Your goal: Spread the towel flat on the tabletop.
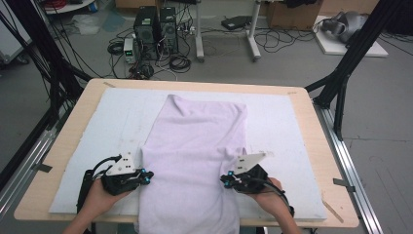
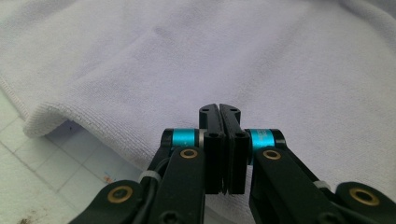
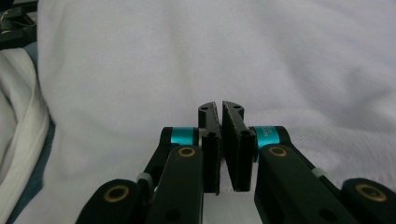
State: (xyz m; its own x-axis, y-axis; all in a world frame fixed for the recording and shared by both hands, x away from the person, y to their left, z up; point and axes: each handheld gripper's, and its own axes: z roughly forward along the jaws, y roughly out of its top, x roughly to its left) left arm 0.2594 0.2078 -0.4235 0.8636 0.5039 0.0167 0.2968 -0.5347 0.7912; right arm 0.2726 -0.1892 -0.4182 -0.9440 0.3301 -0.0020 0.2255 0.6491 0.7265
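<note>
High view: the lilac towel [image 1: 192,161] lies lengthwise on the white mat [image 1: 282,122], its near end hanging over the table edge; no fold looks made yet, so folding remains. The left gripper [image 1: 146,176] and right gripper [image 1: 225,180] sit at its two side edges.

Left gripper view: jaws together, seemingly pinching the towel's edge [image 2: 116,93].

Right gripper view: jaws nearly together against the towel [image 3: 233,56]; a grip is likely.

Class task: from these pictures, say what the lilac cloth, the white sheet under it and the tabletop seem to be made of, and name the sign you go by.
Lilac cloth: probably terry or microfibre towelling, matt, with fine looped ribs and a stitched hem. White sheet: possibly a foam or felt mat, matt, printed with a faint grid. Tabletop: looks like pale plywood or wood laminate, smooth.
</note>
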